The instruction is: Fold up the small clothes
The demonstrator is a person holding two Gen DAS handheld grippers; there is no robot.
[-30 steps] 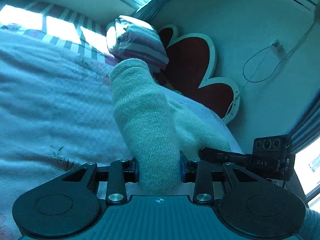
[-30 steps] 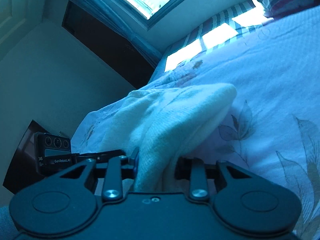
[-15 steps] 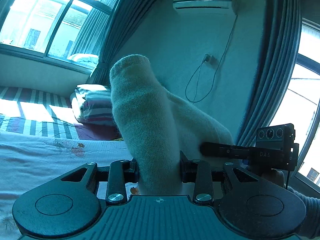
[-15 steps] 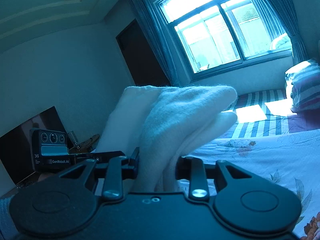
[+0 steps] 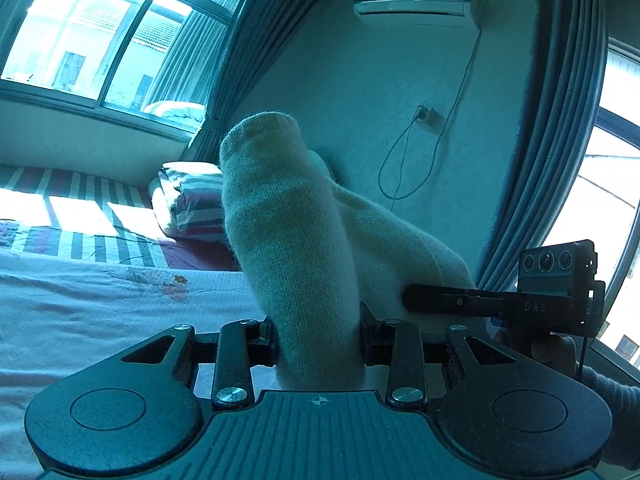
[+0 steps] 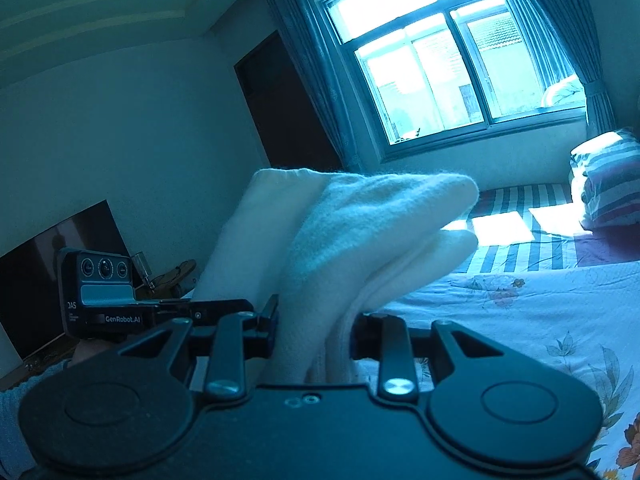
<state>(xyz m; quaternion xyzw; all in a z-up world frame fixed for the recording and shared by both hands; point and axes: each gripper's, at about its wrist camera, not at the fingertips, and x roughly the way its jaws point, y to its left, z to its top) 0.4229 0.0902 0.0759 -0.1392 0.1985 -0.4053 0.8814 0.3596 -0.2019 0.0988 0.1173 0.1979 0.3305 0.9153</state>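
A white knitted sock stands up between the jaws of my left gripper, which is shut on it. The same white fabric bunches between the jaws of my right gripper, also shut on it. Both grippers hold the sock lifted above the bed. The right gripper shows at the right of the left wrist view, and the left gripper at the left of the right wrist view. The fabric hides the fingertips.
A floral bedspread covers the bed below. Folded striped bedding lies near the wall. A window with curtains, a dark doorway, a television and an air conditioner surround the bed.
Both grippers have risen and tilted up from the bed with the sock held between them. The views went from the bedspread to the room walls and windows.
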